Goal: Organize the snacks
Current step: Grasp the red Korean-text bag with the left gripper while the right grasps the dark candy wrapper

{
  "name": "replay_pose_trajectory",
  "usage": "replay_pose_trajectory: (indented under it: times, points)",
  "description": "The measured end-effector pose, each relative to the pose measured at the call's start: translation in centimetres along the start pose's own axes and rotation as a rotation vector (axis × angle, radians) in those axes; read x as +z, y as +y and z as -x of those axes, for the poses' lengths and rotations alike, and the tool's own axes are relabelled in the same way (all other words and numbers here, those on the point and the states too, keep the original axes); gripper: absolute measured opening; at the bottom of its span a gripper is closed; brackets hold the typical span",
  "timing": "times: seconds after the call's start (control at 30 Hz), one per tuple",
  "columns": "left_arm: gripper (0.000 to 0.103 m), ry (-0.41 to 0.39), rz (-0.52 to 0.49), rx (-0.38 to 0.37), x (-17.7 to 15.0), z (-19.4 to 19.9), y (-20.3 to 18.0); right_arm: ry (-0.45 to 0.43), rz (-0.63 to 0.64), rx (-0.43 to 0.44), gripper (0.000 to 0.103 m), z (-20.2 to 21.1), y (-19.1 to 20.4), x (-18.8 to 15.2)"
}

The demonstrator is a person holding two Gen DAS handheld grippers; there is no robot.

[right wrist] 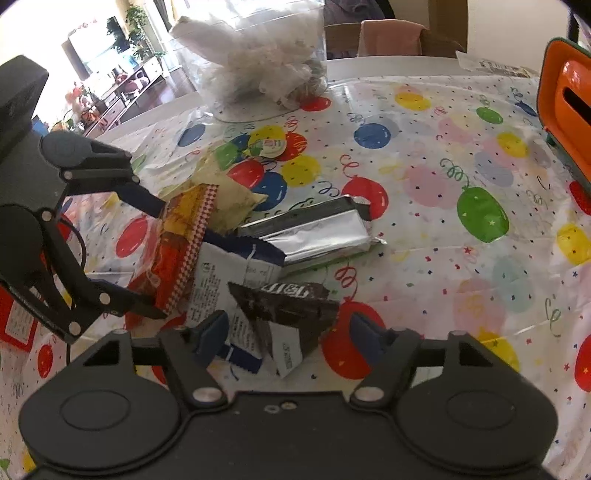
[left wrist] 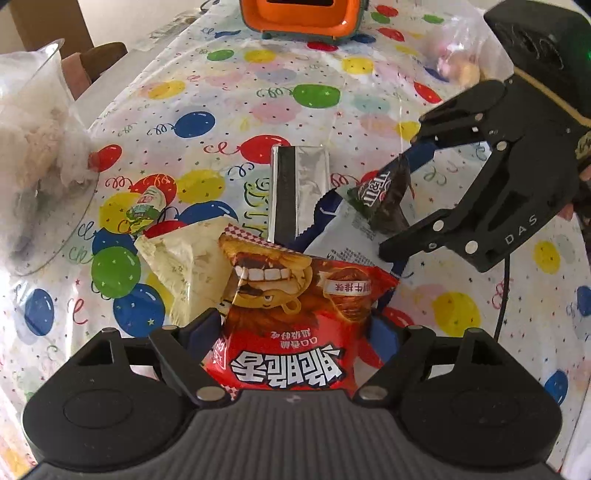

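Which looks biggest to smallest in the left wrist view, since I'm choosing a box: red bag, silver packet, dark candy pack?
1. red bag, though it lies nearest the camera, so this is unsure.
2. silver packet.
3. dark candy pack.

Red snack bag (left wrist: 295,325), silver foil packet (left wrist: 299,192), balloon-patterned tablecloth (left wrist: 258,99), orange box (left wrist: 299,16).

I can't see the top of the orange box (left wrist: 301,16), because the picture's edge cuts it off. My left gripper (left wrist: 295,332) covers the bottom of the red snack bag (left wrist: 295,314). The blue and white bag (right wrist: 229,273) is partly hidden under other snacks, and its small print is too tiny for me to read.
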State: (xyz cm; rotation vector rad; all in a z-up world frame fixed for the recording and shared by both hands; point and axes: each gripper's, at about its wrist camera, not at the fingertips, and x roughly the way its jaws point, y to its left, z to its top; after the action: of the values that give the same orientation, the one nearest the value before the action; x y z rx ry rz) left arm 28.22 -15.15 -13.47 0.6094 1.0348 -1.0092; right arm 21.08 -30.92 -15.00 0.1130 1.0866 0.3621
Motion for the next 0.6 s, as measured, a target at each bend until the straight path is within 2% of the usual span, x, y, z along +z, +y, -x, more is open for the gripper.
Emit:
replay_pose_trajectory:
  times: [0.17,0.2,0.3,0.6]
  points:
    - [0.084,-0.024,0.053,-0.006,-0.2,0.0,0.2,-0.025,-0.009,0.014,0.058,0.2,0.0,0.0]
    - [0.083,-0.028,0.069,-0.004,-0.2,0.1,0.2,-0.030,-0.011,0.016,0.053,0.3,0.1,0.0]
    - [0.070,-0.045,0.106,0.009,-0.3,0.5,0.0,-0.043,-0.013,0.011,0.047,0.5,0.4,-0.1]
    - [0.063,-0.065,0.258,0.078,-0.7,1.3,-0.8,-0.079,-0.068,-0.046,0.033,1.5,0.5,-1.0]
